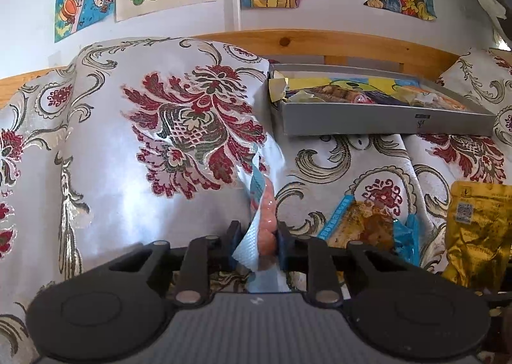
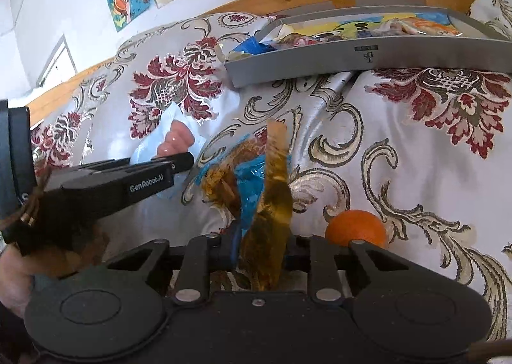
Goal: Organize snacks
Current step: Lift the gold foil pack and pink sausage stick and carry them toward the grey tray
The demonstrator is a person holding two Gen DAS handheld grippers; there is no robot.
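Here we hold a packet in each hand: the left tongs point(image 1: 256, 241) clamp a pale blue sausage pack point(image 1: 264, 204), the right tongs point(image 2: 262, 249) clamp a gold pouch point(image 2: 272, 197) standing on end. The grey box point(image 2: 368, 57) lies toward 1 o'clock, beyond both, nearer our right hand.

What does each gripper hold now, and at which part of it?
The left gripper pinches the pale blue sausage packet near its lower end. The right gripper clamps the gold snack packet at its lower part.
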